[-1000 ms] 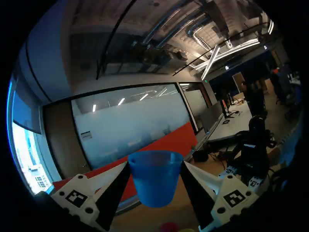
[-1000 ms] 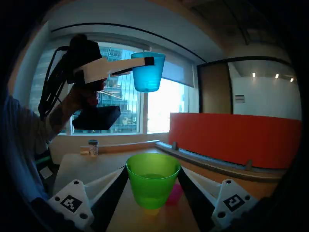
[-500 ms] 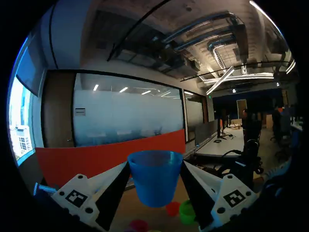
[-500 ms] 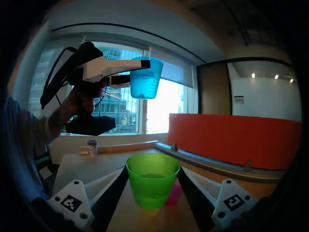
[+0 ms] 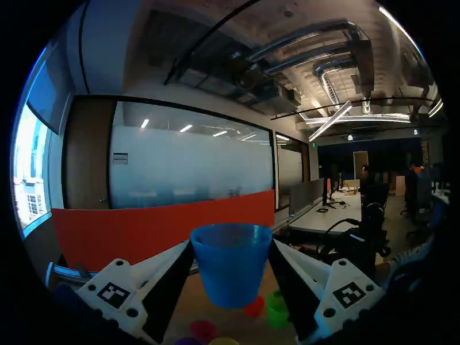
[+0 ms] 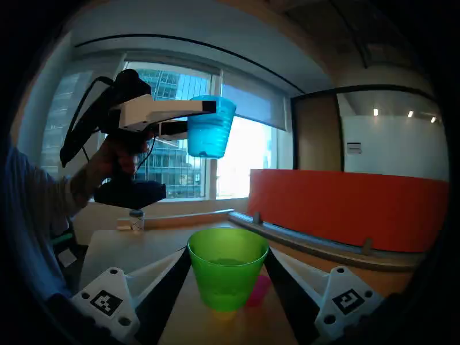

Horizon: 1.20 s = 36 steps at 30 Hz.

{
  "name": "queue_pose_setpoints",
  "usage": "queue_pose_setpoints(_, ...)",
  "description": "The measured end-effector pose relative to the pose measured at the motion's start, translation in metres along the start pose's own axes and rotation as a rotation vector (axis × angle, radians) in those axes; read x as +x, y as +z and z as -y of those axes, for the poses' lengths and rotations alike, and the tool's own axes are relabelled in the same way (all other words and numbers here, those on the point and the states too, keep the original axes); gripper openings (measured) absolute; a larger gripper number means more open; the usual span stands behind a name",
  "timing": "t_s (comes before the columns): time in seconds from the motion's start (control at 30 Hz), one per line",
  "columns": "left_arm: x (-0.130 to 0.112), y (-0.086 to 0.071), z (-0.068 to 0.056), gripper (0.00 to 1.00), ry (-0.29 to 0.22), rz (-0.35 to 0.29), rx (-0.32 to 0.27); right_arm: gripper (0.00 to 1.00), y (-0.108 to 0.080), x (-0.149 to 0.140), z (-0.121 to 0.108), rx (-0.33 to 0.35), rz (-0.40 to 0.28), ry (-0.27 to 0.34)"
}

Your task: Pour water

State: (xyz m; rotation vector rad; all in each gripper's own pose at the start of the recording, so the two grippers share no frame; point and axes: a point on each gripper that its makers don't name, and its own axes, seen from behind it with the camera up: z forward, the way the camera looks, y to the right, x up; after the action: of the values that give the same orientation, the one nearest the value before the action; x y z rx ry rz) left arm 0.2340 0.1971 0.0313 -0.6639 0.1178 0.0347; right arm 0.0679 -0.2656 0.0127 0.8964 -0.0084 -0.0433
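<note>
In the left gripper view, my left gripper (image 5: 231, 265) is shut on a blue cup (image 5: 231, 264), held upright and raised above the table. The right gripper view shows that same blue cup (image 6: 209, 129) high at the upper left, slightly tilted, in the left gripper (image 6: 204, 115) carried by a hand (image 6: 115, 158). My right gripper (image 6: 228, 273) is shut on a green cup (image 6: 227, 275) with some liquid in its bottom. The green cup sits low over the wooden table (image 6: 138, 247), below and in front of the blue cup.
A pink cup (image 6: 260, 289) and a yellow one (image 6: 225, 314) stand behind the green cup. Small red (image 5: 253, 306), green (image 5: 277, 307) and pink (image 5: 202, 330) cups lie below the left gripper. An orange partition (image 6: 356, 210) runs along the table's far side; windows stand behind.
The left gripper with the blue cup has come down a little and moved toward the green cup, levelling out. The right gripper and green cup have stayed still.
</note>
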Motion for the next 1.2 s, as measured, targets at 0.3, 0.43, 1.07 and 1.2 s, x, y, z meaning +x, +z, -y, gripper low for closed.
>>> queue_pose_setpoints(0.3,-0.022,-0.007,-0.004,0.87,0.007,0.022,-0.017,0.91,-0.011,-0.001,-0.005,-0.017,0.018,-0.004)
queue_pose_setpoints(0.43,-0.036,-0.012,-0.009,0.87,0.018,0.035,-0.027,0.91,-0.018,-0.001,-0.009,-0.031,0.028,-0.004)
queue_pose_setpoints(1.07,-0.101,-0.037,-0.023,0.87,0.024,0.083,-0.046,0.91,-0.051,-0.002,-0.032,-0.101,0.057,0.003)
queue_pose_setpoints(1.2,-0.114,-0.04,-0.023,0.87,0.021,0.096,-0.046,0.91,-0.057,-0.004,-0.036,-0.113,0.064,0.001)
